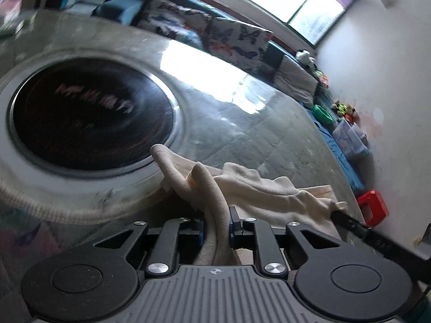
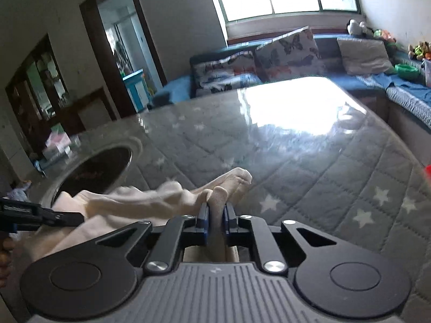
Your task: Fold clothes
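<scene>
A cream garment (image 1: pixel 269 191) hangs stretched between my two grippers above the glossy grey quilted table (image 1: pixel 242 140). My left gripper (image 1: pixel 216 222) is shut on a rolled fold of the garment, which runs between its blue pads. In the right wrist view my right gripper (image 2: pixel 215 215) is shut on another bunched edge of the cream garment (image 2: pixel 140 199). The left gripper (image 2: pixel 54 216) shows at the left edge of that view, and the right gripper's tip (image 1: pixel 347 219) shows at the right of the left wrist view.
A round black cooktop (image 1: pixel 89 113) with a metal ring is set into the table. A blue sofa with butterfly cushions (image 2: pixel 285 51) runs along the far side and right. A red stool (image 1: pixel 373 207) stands by the wall. Toys (image 2: pixel 420 48) and a green bowl (image 2: pixel 406 71) lie on the sofa.
</scene>
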A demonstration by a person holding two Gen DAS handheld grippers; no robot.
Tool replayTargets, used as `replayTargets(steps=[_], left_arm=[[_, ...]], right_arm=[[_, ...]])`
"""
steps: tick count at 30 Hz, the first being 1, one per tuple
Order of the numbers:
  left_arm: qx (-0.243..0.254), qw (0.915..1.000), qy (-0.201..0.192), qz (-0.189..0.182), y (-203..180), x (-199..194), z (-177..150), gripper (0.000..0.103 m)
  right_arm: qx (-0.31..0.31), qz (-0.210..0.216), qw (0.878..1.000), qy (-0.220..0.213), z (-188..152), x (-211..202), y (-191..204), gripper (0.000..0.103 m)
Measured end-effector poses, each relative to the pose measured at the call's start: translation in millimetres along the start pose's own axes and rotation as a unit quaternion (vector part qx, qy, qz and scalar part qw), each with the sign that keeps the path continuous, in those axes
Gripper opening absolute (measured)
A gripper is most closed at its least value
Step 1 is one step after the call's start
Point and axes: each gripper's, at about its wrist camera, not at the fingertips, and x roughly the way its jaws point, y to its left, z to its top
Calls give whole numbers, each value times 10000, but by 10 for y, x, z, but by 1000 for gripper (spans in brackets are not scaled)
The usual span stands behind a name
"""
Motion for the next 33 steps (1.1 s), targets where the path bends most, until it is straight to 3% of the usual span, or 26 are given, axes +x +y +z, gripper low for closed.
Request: replayTargets(steps=[4,15,24,26,30,33], left_arm=[[344,9992,49,-186,-265,125,70,14],[945,9920,339,-765,-1121,705,181,14],[1350,9858,601,-802,-1582,1137,94,16],[1398,9859,664,-640,-1595,1187,70,20],[1554,9859,526,-328,-1600,1169,102,45],[1559,9869,348,-242,-1640,1123,133,52]], right_arm=[[12,-89,9996,-269,70,-216,-68,9],[158,-1074,9916,-709,222,-631,-637,9],[519,-1791,9797,-736,183,-645,-1121,9],[619,-1909,9778,-596,111,-600,-1226,10],[619,-2217,9722,-431,17,-547,-1329,14],[553,-2100,9751,-458,48,-550,-1302,21]])
